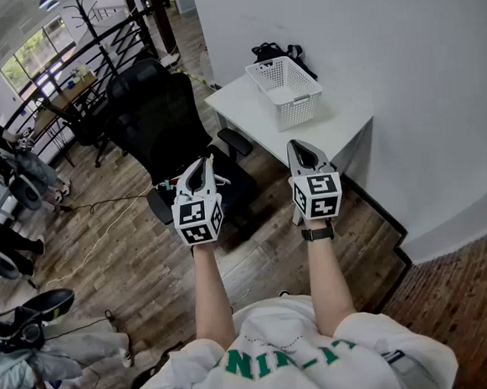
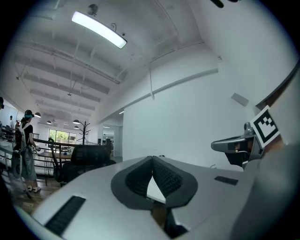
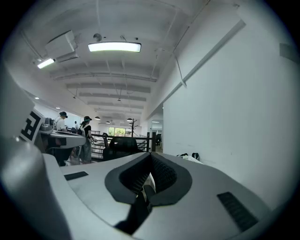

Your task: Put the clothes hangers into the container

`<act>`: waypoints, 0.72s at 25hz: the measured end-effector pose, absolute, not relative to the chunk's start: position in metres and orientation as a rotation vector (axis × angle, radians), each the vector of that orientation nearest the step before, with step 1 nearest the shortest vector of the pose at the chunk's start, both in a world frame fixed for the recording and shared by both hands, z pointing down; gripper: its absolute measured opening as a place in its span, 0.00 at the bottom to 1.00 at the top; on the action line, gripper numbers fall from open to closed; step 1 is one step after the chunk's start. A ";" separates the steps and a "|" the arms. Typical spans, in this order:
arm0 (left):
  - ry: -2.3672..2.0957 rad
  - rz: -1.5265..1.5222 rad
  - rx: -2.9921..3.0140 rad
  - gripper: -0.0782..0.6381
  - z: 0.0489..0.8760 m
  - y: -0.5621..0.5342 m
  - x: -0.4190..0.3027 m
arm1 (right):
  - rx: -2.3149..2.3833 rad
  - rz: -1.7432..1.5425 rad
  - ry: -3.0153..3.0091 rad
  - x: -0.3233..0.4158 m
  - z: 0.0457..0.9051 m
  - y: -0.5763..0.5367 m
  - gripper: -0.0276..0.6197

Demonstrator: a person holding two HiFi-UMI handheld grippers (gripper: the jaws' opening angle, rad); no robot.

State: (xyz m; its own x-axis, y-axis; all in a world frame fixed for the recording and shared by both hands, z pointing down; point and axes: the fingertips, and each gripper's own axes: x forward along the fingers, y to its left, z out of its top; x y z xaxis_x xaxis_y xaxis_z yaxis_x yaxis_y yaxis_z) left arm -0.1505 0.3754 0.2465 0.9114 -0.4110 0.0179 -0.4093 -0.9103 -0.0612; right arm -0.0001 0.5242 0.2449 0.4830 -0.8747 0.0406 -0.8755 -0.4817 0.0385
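The container is a white mesh basket [image 1: 284, 90] standing on a white table [image 1: 245, 114] against the wall, ahead of me. No clothes hanger shows in any view. My left gripper [image 1: 199, 164] is held in the air over the floor in front of the table, jaws shut and empty; its own view shows the tips [image 2: 152, 159] touching. My right gripper [image 1: 300, 148] hangs beside it near the table's front edge, also shut with nothing between the jaws [image 3: 150, 155]. Both point toward the table.
A black office chair [image 1: 160, 112] stands left of the table, close to the left gripper. A black bag [image 1: 276, 51] lies behind the basket. A railing, a coat stand [image 1: 86, 13] and people [image 3: 86, 136] are at the far left. Wood floor lies below.
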 end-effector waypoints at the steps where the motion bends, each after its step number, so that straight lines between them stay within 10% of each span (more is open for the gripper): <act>1: 0.649 -0.048 -3.010 0.13 0.247 0.376 -0.143 | 2.668 0.025 -1.569 0.007 0.245 0.525 0.07; 18: 0.661 -0.154 -3.033 0.13 0.294 0.346 -0.060 | 2.554 0.161 -1.774 0.057 0.292 0.457 0.07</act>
State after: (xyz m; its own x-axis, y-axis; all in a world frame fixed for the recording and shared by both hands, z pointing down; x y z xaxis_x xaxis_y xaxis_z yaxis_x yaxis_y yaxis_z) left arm -0.0601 0.3464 0.2938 0.9046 -0.4166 0.0896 -0.4133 -0.9090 -0.0539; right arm 0.0574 0.4566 0.2924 0.3454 -0.9331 0.1004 -0.9359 -0.3503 -0.0360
